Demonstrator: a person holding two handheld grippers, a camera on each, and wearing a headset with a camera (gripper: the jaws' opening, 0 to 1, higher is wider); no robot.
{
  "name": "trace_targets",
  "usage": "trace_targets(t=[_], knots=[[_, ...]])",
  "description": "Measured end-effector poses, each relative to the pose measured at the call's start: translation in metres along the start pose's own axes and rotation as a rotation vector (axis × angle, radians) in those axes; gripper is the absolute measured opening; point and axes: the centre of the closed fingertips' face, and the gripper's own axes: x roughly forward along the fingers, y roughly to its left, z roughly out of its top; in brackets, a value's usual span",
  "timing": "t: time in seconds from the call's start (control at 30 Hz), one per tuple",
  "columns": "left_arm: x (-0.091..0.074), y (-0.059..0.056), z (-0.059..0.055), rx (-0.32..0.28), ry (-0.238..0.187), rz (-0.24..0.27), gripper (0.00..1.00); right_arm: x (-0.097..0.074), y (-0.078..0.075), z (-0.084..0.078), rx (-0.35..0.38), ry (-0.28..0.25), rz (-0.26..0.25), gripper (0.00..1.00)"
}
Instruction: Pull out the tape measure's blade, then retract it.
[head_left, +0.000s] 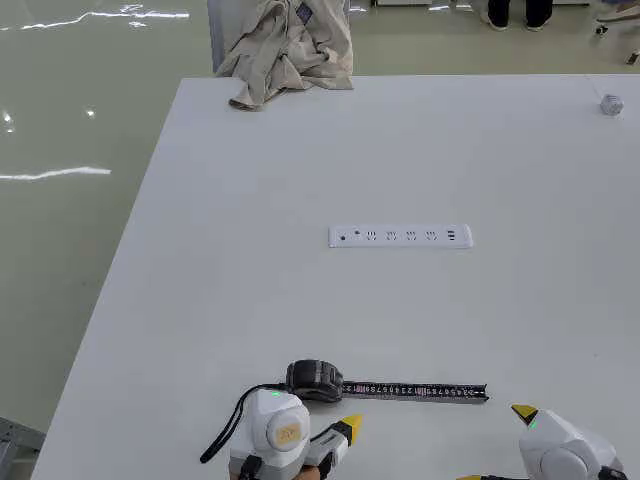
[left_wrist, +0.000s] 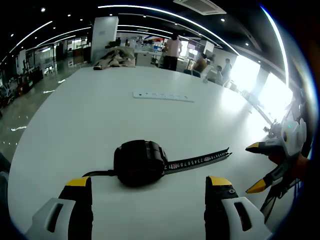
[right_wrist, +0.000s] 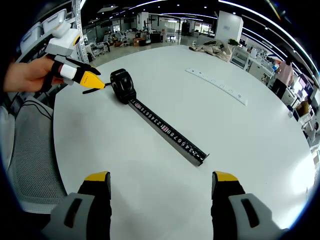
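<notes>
Left gripper (left_wrist: 148, 184) hangs open and empty just short of the tape measure's case (head_left: 315, 380), on the counter (head_left: 300, 180). From the case the blade (head_left: 415, 391) lies drawn out flat rightward; the right gripper (right_wrist: 161, 177), open too, faces its far hooked end.

A wide white table (head_left: 250, 200) carries a white power strip (head_left: 400, 237), which lies flat near the middle with its sockets in one row. At the far edge a crumpled beige garment (head_left: 288, 45) rests partly on the table, and near the far right corner sits a small pale grey object (head_left: 611, 105), too small to identify. Around the table is a glossy greenish floor (head_left: 80, 130) with light reflections, some people (left_wrist: 173, 47) stand well behind it, and a grey mesh chair (right_wrist: 30, 150) is just beside the near edge.
</notes>
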Motion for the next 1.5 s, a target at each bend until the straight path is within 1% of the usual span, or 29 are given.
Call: trace_targets(t=[0.13, 0.23, 0.37, 0.67, 0.77, 0.97, 1.0, 1.27, 1.33, 1.5], knots=[[0.006, 0.001, -0.001, -0.006, 0.005, 0.004, 0.90, 0.004, -0.007, -0.001, -0.024, 0.015, 0.002, 0.82], [0.011, 0.001, -0.001, -0.012, 0.007, 0.007, 0.89, 0.010, -0.011, -0.004, -0.034, 0.029, 0.002, 0.82], [0.017, -0.001, -0.002, -0.014, 0.012, 0.007, 0.88, 0.013, -0.015, -0.004, -0.039, 0.032, 0.004, 0.80], [0.025, -0.001, 0.003, -0.030, -0.001, 0.019, 0.84, 0.021, -0.024, -0.010, -0.094, 0.071, 0.026, 0.76], [0.026, -0.001, 0.002, -0.030, 0.001, 0.021, 0.84, 0.023, -0.028, -0.010, -0.114, 0.077, 0.036, 0.72], [0.029, 0.004, 0.002, -0.030, -0.002, 0.030, 0.82, 0.027, -0.034, -0.010, -0.158, 0.091, 0.058, 0.69], [0.030, 0.005, 0.001, -0.025, -0.001, 0.032, 0.82, 0.028, -0.035, -0.011, -0.169, 0.097, 0.070, 0.67], [0.035, 0.009, 0.004, -0.032, -0.016, 0.038, 0.80, 0.036, -0.045, -0.013, -0.215, 0.135, 0.107, 0.63], [0.038, 0.010, 0.004, -0.033, -0.014, 0.042, 0.80, 0.038, -0.047, -0.014, -0.229, 0.146, 0.115, 0.63], [0.042, 0.008, 0.004, -0.041, -0.016, 0.040, 0.80, 0.043, -0.053, -0.015, -0.255, 0.166, 0.136, 0.60]])
